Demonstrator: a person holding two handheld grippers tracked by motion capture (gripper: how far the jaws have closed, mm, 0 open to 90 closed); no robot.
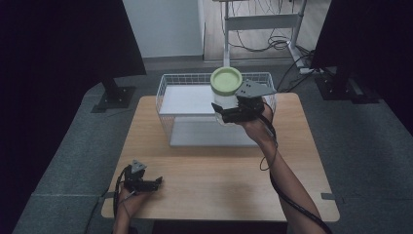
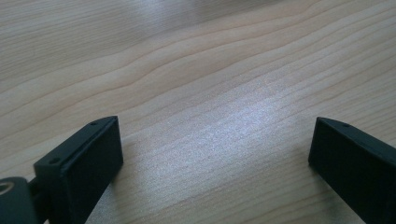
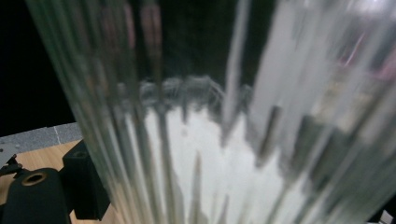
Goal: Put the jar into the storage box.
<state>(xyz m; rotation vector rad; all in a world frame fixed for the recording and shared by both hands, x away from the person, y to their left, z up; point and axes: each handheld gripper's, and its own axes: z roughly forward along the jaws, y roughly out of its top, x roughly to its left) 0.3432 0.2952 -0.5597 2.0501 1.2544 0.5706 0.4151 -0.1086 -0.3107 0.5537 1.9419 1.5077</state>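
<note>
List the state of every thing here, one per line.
Jar: lifted above the basket, upright, green lid on.
Right gripper: shut on the jar.
Left gripper: open, holding nothing, low over the table.
Wire basket: upright on the table.

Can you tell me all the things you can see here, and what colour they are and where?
jar: 1, clear ribbed glass with white stuff inside, held up over the basket
lid: 1, light green, on top of the jar
basket: 1, white wire, at the far side of the table
table: 1, light wood, in the middle
stands: 2, black, on the floor at both sides
right gripper: 1, black, shut on the jar
left gripper: 1, black, open, low over the table's near left corner
</note>
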